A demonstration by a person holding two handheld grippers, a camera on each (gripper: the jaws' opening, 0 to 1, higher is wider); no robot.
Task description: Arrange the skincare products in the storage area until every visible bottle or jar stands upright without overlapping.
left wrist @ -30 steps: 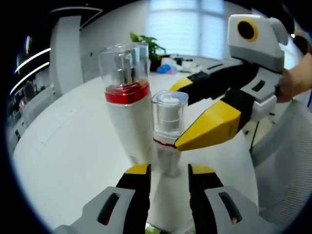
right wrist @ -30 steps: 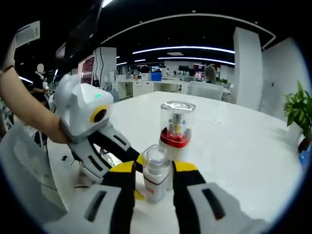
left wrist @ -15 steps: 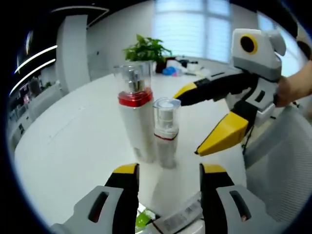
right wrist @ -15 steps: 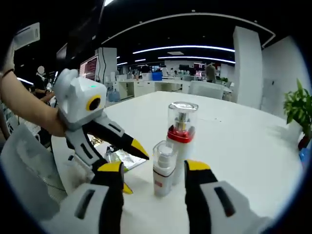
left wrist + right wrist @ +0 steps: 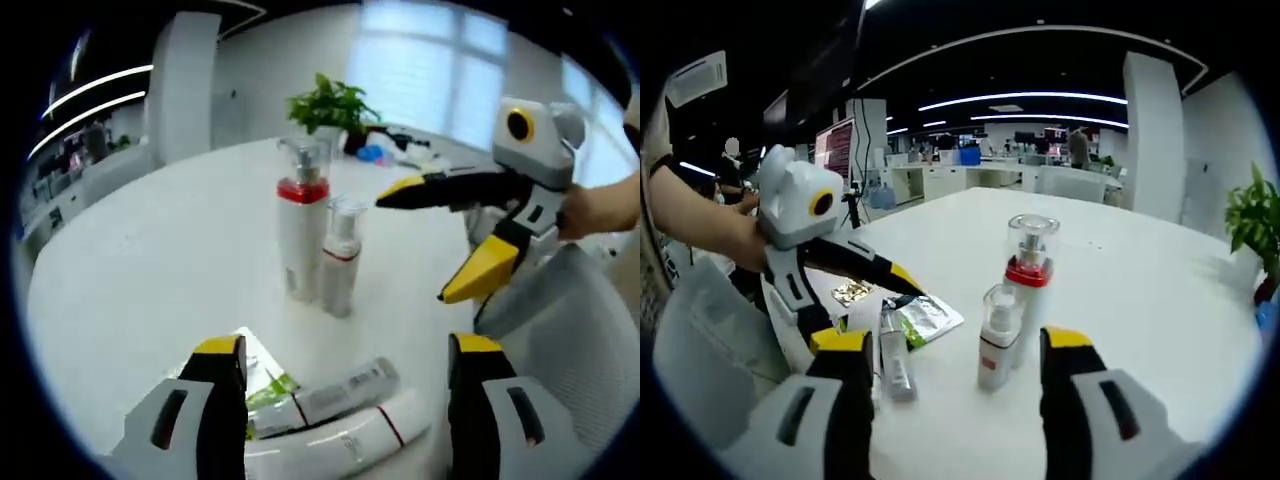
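Note:
A tall white bottle (image 5: 302, 225) (image 5: 1028, 290) with a red band and clear cap stands upright on the white table. Close beside it a shorter clear-capped bottle (image 5: 340, 262) (image 5: 997, 342) also stands upright. Nearer my left gripper (image 5: 347, 350) lie a grey tube (image 5: 340, 385) (image 5: 895, 360) and a white tube (image 5: 345, 440) on their sides, next to a green sachet (image 5: 265, 393) (image 5: 925, 318). My left gripper (image 5: 865, 305) is open and empty, short of the lying tubes. My right gripper (image 5: 955, 345) (image 5: 420, 245) is open and empty, back from the two standing bottles.
A small gold sachet (image 5: 852, 292) lies near the table edge. A potted plant (image 5: 330, 105) and clutter sit at the far side. A grey mesh chair (image 5: 570, 330) stands by the table's edge. A person's hand (image 5: 600, 205) holds the right gripper.
Both grippers have drawn back from the bottles and their jaws have spread wide. The right gripper has let go of the short bottle, which stands beside the tall one.

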